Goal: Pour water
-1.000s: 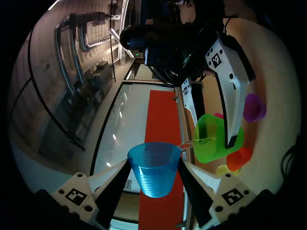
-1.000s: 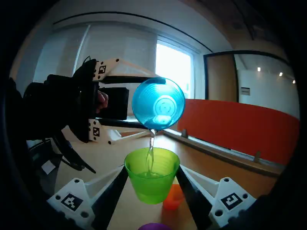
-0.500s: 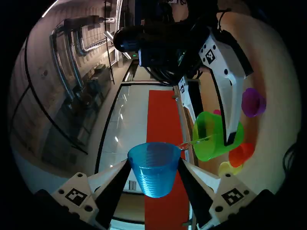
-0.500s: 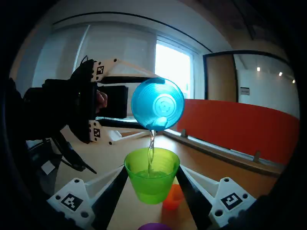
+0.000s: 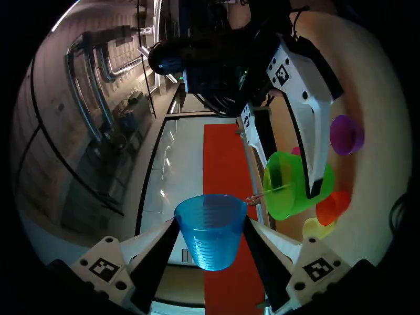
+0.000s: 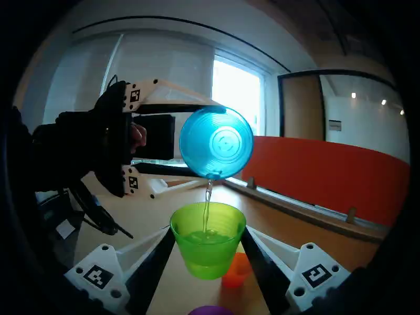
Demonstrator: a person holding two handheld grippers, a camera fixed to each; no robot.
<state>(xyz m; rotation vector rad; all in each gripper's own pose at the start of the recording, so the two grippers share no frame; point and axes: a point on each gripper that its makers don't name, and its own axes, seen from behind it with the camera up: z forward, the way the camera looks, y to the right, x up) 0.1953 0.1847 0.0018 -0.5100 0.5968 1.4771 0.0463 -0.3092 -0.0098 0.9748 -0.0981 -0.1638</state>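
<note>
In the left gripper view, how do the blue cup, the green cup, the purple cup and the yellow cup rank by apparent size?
1. blue cup and green cup: about alike; the blue one is nearest the camera, so I do not rank them.
2. purple cup.
3. yellow cup, partly hidden.

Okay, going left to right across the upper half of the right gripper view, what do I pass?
hand → blue cup, tipped and pouring → orange partition
</note>
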